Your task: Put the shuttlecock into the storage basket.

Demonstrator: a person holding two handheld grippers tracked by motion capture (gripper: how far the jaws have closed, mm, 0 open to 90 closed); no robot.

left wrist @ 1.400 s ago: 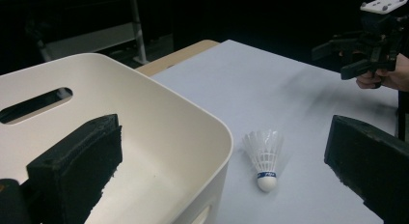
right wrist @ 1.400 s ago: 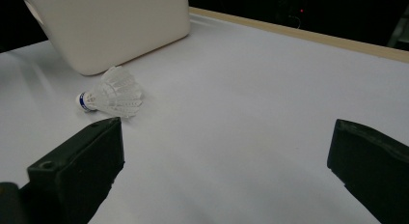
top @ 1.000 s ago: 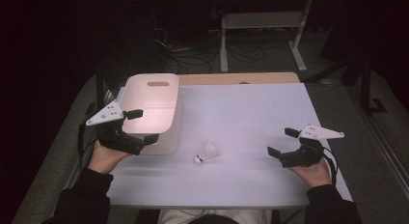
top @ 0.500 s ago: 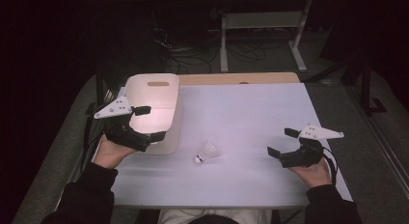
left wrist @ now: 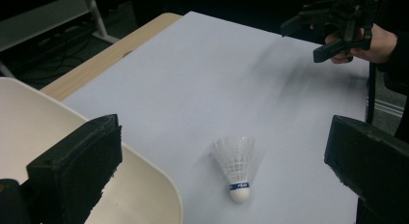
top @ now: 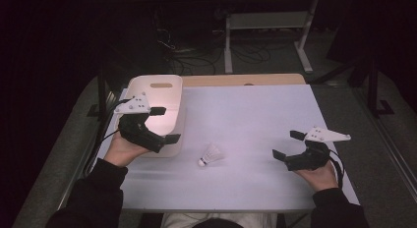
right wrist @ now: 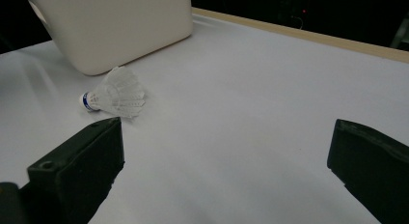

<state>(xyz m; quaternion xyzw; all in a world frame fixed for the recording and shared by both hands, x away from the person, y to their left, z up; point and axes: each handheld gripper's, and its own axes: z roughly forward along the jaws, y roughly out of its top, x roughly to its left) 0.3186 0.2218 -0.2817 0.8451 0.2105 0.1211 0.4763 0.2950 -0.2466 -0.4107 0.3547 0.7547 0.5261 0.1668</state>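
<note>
Dim room, dark surroundings, brightly lit white table (top: 255, 115), soft shadows, slight motion blur in left gripper view

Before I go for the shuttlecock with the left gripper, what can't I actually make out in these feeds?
- Print on the blue band of the shuttlecock: too small and soft in the left gripper view.
- Near corner of the tray: covered by the left gripper in the high view.
- Tray's inside: cut off by the top edge in the right gripper view.
- Right gripper: motion-blurred in the left gripper view.
</note>
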